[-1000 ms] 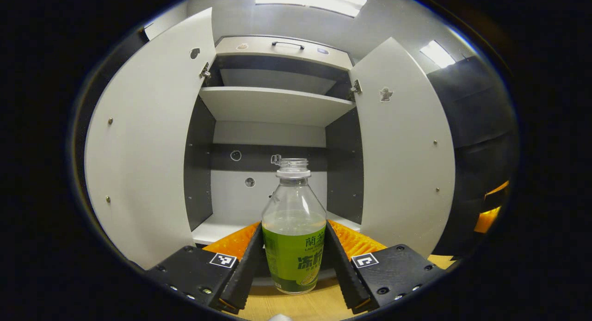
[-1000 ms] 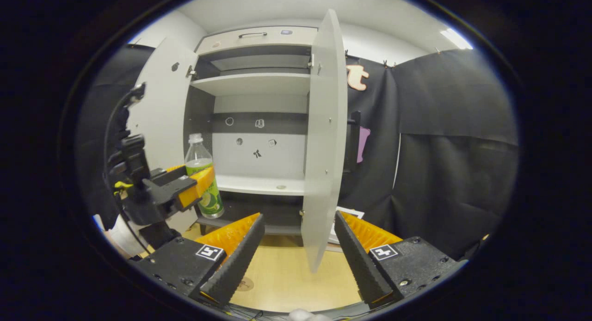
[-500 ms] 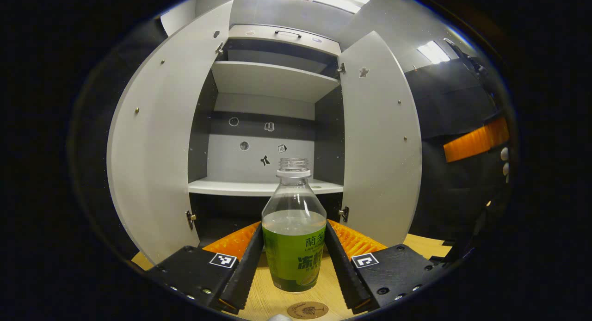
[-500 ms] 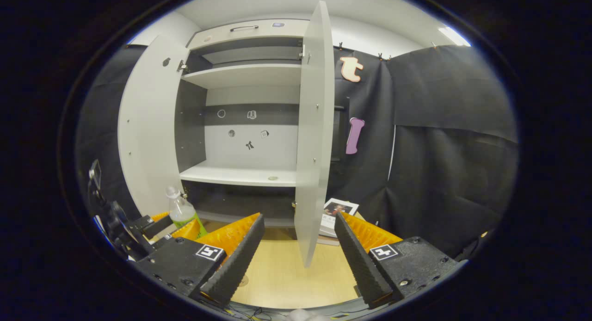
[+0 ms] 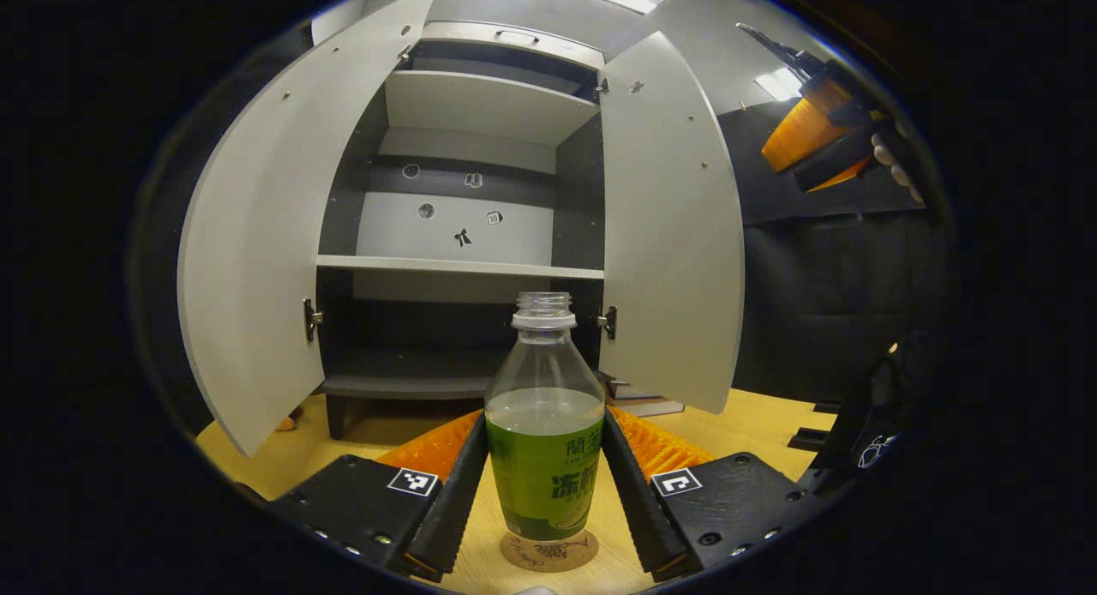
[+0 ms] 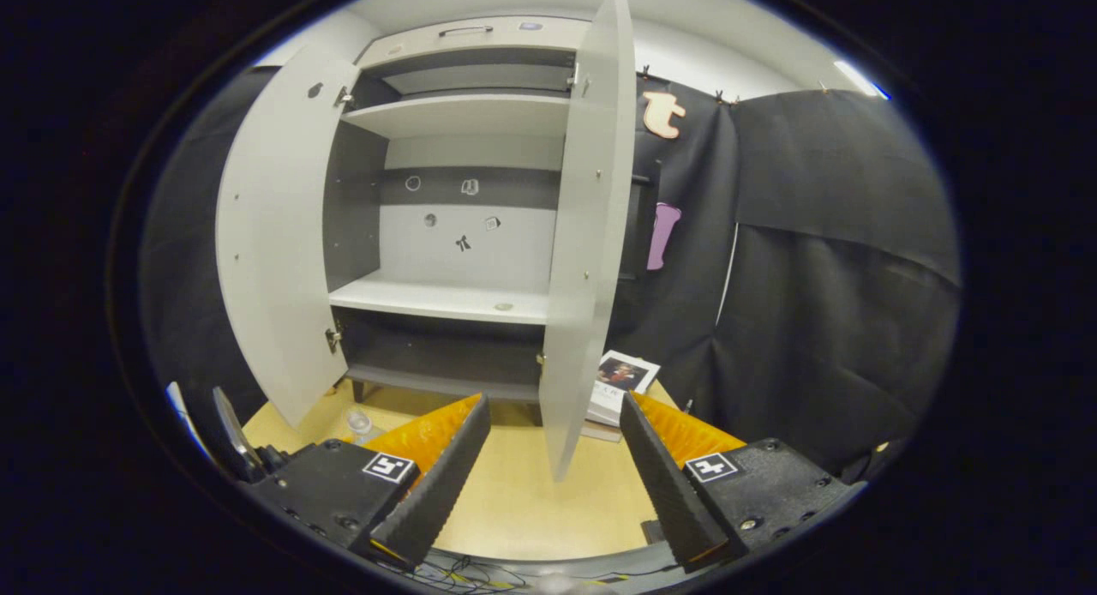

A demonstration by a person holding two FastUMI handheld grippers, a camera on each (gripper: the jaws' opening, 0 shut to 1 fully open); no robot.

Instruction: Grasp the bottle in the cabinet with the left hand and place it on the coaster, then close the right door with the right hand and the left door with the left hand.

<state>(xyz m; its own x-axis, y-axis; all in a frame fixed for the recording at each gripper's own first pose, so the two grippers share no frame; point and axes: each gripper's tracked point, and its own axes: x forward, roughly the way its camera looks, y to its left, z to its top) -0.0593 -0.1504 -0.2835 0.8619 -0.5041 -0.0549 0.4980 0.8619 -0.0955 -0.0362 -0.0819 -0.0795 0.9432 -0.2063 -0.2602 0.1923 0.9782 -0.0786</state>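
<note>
A clear bottle point(image 5: 545, 458) with a green label and no cap stands upright between the fingers of my left gripper point(image 5: 545, 419), which is shut on it. The bottle's base meets a round brown coaster point(image 5: 548, 552) on the wooden table; I cannot tell whether it rests there with its full weight. Behind it the cabinet is open, with its left door point(image 5: 257, 235) and right door point(image 5: 673, 235) swung out. My right gripper point(image 6: 553, 458) is open and holds nothing, with the right door's edge point(image 6: 583, 235) straight ahead. The bottle's neck point(image 6: 358, 423) shows at lower left.
The cabinet's middle shelf point(image 6: 446, 299) holds a small round disc point(image 6: 504, 306). A book with a picture cover point(image 6: 621, 379) lies on the table right of the cabinet. My right gripper point(image 5: 814, 136) hangs high beside the right door in the left gripper view. Black cloth walls the right side.
My left gripper has carried the bottle down and out from the cabinet shelf to the coaster on the table. The right gripper has risen slightly and stays open near the right door's edge.
</note>
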